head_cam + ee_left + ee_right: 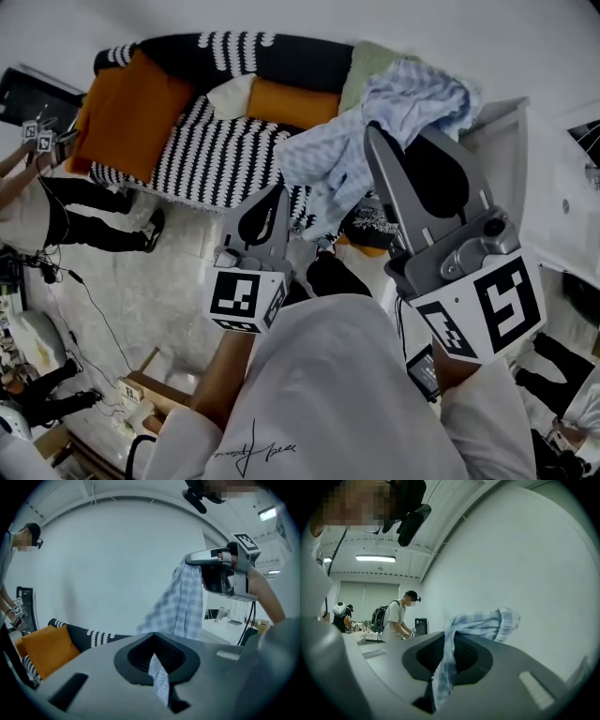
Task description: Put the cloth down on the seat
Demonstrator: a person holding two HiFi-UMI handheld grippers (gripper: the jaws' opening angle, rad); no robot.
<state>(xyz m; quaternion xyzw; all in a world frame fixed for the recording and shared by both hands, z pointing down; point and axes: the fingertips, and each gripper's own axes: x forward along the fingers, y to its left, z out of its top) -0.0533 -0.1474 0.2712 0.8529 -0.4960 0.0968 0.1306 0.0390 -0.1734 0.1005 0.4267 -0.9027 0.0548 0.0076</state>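
Lowering both hands together should lay the checked cloth (412, 103) flat on the striped sofa seat (220, 155); the left hand-held gripper (278, 197) and right hand-held gripper (377, 136) each pinch an edge, holding it aloft, not yet on the seat. Orange cushions (127, 112) crowd the back, leaving the striped middle free, below a white wall (309, 19).

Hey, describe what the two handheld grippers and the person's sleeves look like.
The left gripper and right gripper are grey, with tapering fingers and black teardrop-shaped pads. Each carries a white cube printed with black square markers. The person wears a white short-sleeved shirt.
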